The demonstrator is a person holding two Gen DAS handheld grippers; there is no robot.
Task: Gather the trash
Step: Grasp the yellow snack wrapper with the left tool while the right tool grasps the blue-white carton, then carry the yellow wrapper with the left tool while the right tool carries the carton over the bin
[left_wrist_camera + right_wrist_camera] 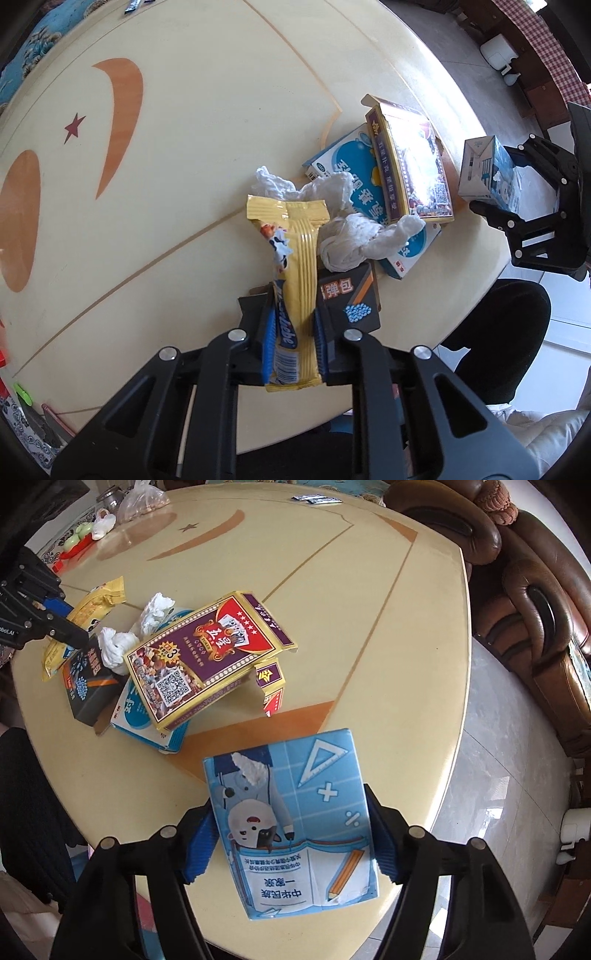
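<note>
The left gripper (293, 345) points down at the round table (177, 155) and its jaws are squeezed almost shut on a yellow wrapper (295, 280), one blue pad on each side, so the thin wrapper cannot slip out. The far end of the wrapper hangs over the pile, just beside some crumpled white paper (351, 236). Under the wrapper lies a black box (351, 302), and the white paper rests partly on it. To the right of these a purple box (413, 166) leans on top of a blue and white box (354, 173), so it tips up on one side. The trash sits together near the edge of the table, which makes it easy to reach. The right gripper (291, 845) has its jaws wide, because the blue carton (295, 823) between them is fat. Both pads seem to press the carton's sides, so it looks held. No bin or bag for the trash shows in either view, so I cannot tell where the things go. I think the wrapper and the carton are ready to be carried away
</note>
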